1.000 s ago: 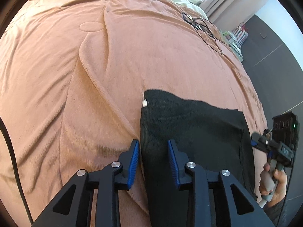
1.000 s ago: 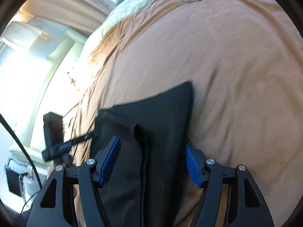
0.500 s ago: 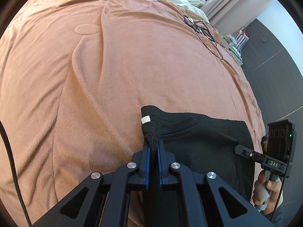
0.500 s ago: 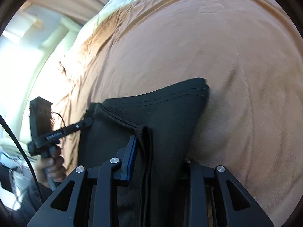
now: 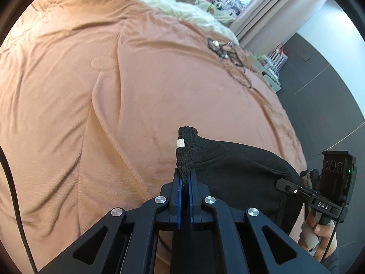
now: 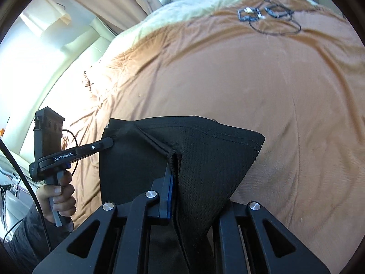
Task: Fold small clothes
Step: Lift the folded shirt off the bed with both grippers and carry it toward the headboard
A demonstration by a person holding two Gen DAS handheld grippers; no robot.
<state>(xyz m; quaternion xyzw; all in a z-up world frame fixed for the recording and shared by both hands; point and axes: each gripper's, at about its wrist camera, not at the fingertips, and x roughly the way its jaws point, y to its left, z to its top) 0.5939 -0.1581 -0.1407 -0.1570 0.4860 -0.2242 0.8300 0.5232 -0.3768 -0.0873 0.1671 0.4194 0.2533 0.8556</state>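
One orange-brown blanket (image 5: pixel 136 105) | black cable (image 6: pixel 271 20) | grey wall (image 5: pixel 319 96)

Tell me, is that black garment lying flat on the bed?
No. The black garment hangs bunched, pinched by the left gripper and right gripper above the brown blanket.

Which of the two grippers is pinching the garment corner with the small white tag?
The left gripper: its closed jaws clamp the black garment just below the white tag. The right gripper grips a plain seamed edge with no tag showing.
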